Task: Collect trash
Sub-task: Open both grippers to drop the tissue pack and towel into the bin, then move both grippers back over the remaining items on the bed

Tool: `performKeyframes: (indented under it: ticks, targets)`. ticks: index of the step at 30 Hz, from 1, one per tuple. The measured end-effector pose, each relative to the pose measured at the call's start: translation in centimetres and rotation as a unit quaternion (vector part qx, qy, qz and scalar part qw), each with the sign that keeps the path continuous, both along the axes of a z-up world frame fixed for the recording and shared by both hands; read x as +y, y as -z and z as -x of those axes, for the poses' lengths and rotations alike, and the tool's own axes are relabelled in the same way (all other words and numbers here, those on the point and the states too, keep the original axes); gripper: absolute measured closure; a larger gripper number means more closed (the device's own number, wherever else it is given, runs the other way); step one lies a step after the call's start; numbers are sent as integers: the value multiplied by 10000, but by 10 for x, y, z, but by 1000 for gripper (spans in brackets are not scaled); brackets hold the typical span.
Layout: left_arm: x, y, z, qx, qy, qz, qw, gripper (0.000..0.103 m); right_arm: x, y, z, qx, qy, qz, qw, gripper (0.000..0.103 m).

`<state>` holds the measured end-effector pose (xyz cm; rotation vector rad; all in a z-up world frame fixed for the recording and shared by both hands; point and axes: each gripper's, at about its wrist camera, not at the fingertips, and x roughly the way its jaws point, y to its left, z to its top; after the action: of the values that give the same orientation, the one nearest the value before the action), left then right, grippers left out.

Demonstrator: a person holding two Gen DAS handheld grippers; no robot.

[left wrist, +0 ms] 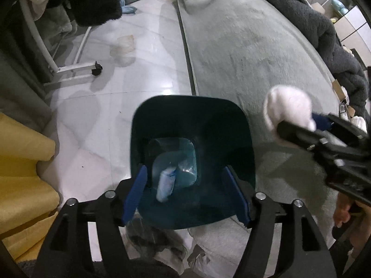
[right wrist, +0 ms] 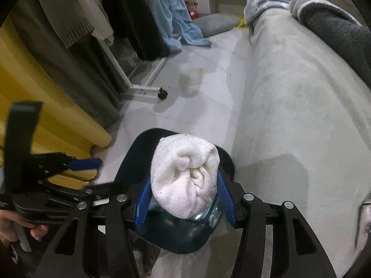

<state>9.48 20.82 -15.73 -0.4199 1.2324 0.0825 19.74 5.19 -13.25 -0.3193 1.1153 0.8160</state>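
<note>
A dark teal trash bin (left wrist: 162, 120) stands on the pale floor, seen from straight above in the left wrist view. A white and blue scrap (left wrist: 165, 185) lies inside it. My left gripper (left wrist: 186, 194) hangs over the bin's mouth, open, its blue pads clear of the scrap. My right gripper (right wrist: 185, 199) is shut on a rolled white cloth wad (right wrist: 185, 173), held just above the bin's rim (right wrist: 129, 153). The left wrist view shows the same wad (left wrist: 287, 108) to the right of the bin. One of the left gripper's blue pads (right wrist: 85, 164) shows at the left of the right wrist view.
A grey plush cover (left wrist: 243, 46) fills the right side, right up against the bin. A white rack foot with a caster (left wrist: 96, 68) stands on the floor to the left. Yellow fabric (left wrist: 20, 162) lies at the near left. A clear cup (right wrist: 192, 76) stands farther off on the floor.
</note>
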Motion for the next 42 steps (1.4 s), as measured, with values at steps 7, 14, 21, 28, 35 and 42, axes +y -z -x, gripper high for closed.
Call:
performKeyframes:
  ticks: [7,14,21,28,35,42]
  targets:
    - [16,-19,9,-338,-108,-72,9993,28,22,27,9,150,-197,329,9992,49]
    - [29,-39,17,-775,-276,-178,9965,28,36,51,22,243,-402,589,9972,49]
    - [32,-64,23,-1366,-293,-247,9899,28,37,68,26,336,-472,844,9947,48]
    - [28,-98,32,-2150,-259,-384,9755,28,35,61,27,266,-464,824,9952,29]
    - [13,-130,40,-2796,-119,-650,9578,27,30,32,37,50,-579,458,9973,20]
    - [-10,-147,42,-3233,82,-957,9414,21,11,-9,43,-345,-595,49,9976,17]
